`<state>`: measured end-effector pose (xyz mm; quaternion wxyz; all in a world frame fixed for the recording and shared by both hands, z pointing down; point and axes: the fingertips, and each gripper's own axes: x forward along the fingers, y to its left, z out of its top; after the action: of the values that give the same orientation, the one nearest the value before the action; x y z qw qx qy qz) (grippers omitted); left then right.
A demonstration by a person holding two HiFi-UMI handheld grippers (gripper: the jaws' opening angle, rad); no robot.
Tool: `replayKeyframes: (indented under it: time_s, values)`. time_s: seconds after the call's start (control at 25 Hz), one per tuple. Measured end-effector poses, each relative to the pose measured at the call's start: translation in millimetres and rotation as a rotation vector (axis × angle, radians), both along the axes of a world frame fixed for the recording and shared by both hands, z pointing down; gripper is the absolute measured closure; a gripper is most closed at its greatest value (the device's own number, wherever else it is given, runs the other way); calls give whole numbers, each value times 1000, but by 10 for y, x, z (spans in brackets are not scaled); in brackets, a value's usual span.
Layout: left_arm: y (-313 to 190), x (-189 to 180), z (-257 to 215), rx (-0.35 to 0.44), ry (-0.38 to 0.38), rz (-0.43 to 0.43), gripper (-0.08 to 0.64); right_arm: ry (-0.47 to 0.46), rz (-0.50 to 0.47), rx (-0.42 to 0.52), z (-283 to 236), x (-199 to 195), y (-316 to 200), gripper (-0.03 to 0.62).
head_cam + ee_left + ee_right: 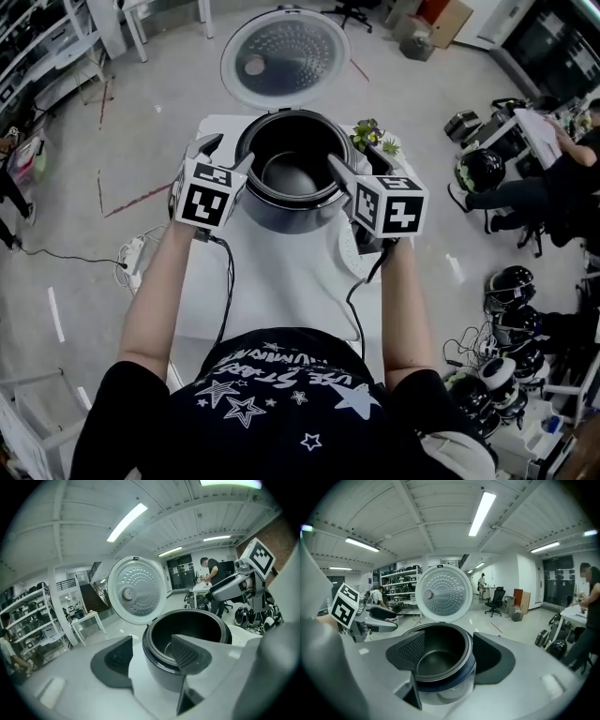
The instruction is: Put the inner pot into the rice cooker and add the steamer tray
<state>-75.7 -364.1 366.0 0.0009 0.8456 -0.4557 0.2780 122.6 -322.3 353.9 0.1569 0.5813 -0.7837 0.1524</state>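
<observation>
The dark inner pot (292, 173) sits inside the dark rice cooker (291, 217), whose white lid (286, 56) stands open behind it. My left gripper (228, 155) straddles the pot's left rim, one jaw outside and one inside, open with gaps on both sides. My right gripper (352, 157) straddles the right rim the same way, open. In the left gripper view the pot (197, 625) lies past the left gripper (150, 641). In the right gripper view the pot (440, 660) fills the space around the right gripper (447, 637). A white round tray (349, 255) lies mostly hidden under my right gripper.
The cooker stands on a small white table (281, 291). A small green plant (373, 137) sits at the table's back right corner. Cables hang off the front. Helmets (511, 286) and seated people are off to the right, shelving to the left.
</observation>
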Motion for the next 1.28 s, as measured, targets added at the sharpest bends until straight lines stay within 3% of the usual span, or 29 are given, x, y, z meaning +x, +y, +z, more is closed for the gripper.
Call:
replayKeyframes:
  time_s: [0.24, 0.48, 0.76, 0.92, 1.28]
  values:
    - [315, -120, 59, 10, 34, 24, 334, -7, 57, -12, 45, -26, 343, 233]
    - [613, -197, 259, -44, 63, 39, 414, -30, 135, -20, 105, 9, 642, 232]
    - [880, -171, 574, -86, 20, 83, 522, -59, 240, -67, 342, 154, 1100, 239]
    - [1041, -28, 708, -120, 42, 129, 555, -62, 305, -101, 520, 281, 1365, 241]
    - [1546, 554, 1089, -232, 49, 313, 555, -72, 419, -177, 941, 583, 1821, 242]
